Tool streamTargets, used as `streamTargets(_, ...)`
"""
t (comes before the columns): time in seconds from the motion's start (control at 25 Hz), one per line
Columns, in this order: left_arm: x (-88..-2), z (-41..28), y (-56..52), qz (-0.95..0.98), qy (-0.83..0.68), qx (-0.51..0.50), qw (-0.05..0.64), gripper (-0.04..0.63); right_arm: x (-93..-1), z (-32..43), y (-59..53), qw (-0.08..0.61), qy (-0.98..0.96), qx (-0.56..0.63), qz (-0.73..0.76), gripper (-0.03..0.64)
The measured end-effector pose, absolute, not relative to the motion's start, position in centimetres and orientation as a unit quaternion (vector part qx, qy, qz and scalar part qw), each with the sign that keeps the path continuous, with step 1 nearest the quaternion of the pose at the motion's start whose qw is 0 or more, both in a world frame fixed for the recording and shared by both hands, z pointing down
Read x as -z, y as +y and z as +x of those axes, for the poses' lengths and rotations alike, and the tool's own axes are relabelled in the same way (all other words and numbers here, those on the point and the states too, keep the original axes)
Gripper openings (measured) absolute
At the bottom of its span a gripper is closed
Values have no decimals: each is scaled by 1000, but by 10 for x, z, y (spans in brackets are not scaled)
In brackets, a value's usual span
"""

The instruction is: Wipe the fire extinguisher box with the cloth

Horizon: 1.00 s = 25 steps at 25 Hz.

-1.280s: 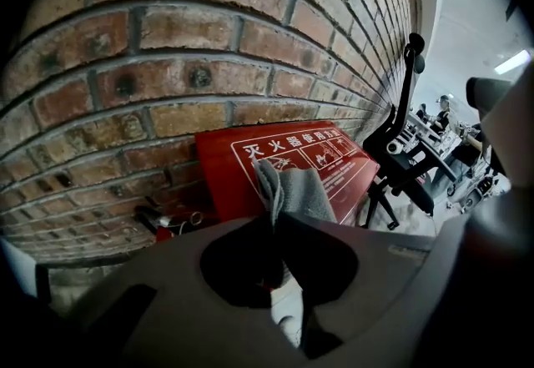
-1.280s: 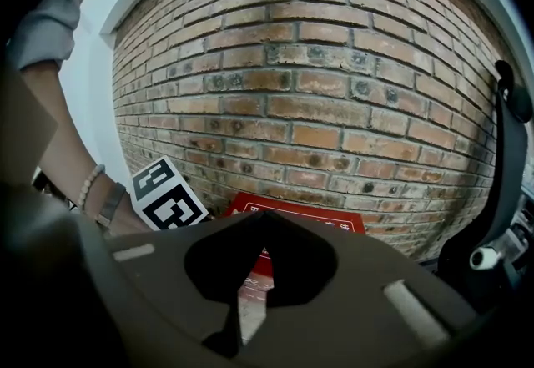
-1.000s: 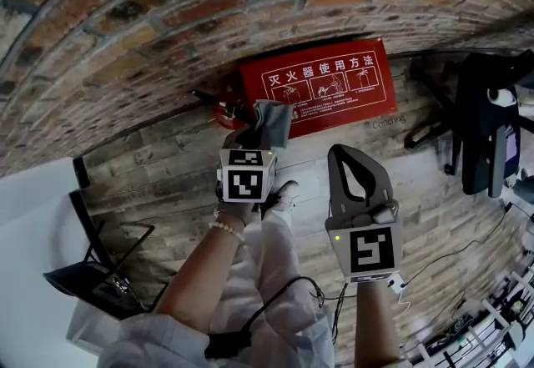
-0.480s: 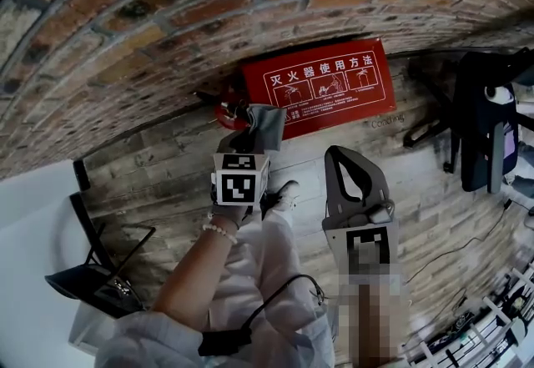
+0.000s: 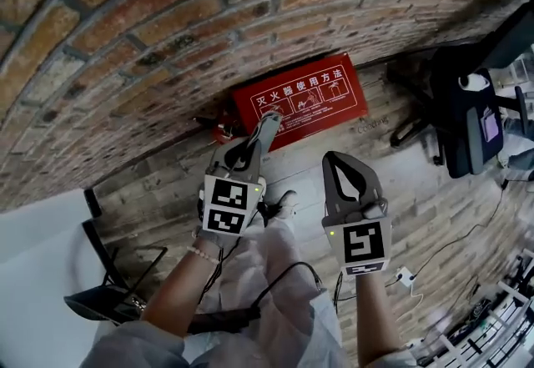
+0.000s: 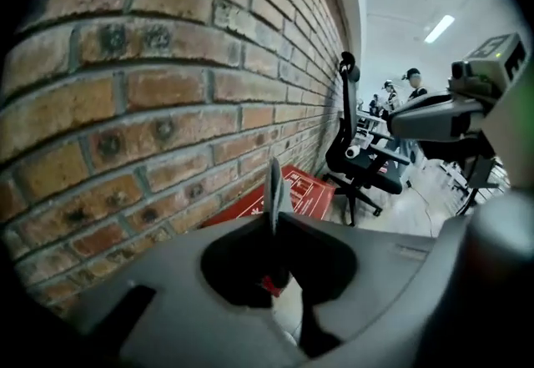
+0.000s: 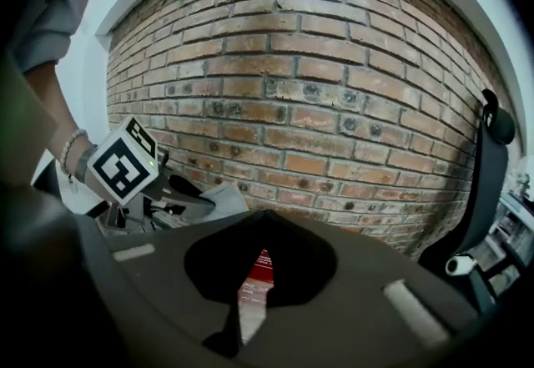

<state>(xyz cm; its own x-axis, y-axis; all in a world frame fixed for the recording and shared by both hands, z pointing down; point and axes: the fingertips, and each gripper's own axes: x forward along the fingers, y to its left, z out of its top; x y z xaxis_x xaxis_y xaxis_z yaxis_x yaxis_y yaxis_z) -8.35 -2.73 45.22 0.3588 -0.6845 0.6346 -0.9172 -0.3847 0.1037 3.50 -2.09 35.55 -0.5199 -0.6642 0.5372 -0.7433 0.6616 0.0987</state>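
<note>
At near edge of fire extinguisher box (image 5: 300, 101): pinching cloth (image 6: 273, 183) in left gripper (image 5: 261, 129) (likely soft, light, floppy); best gripped at bunched fold. Holding right gripper (image 5: 332, 159) closed, empty, further from box.

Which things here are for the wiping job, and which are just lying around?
For the job: cloth, pinched in the left gripper; red fire extinguisher box.
Just lying about: office chair; white plug on the floor. The right gripper is shut and empty.
</note>
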Motion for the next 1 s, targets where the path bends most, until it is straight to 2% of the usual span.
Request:
streamTargets(0.6, -242, -57, -33, 882, -426, -181, 90, 12, -227, 65, -15, 232, -856, -34, 462, 9)
streamTargets(1.0, -168, -51, -25, 898, -406, -168, 16, 12, -164, 68, -13, 211, -857, 17, 470, 9)
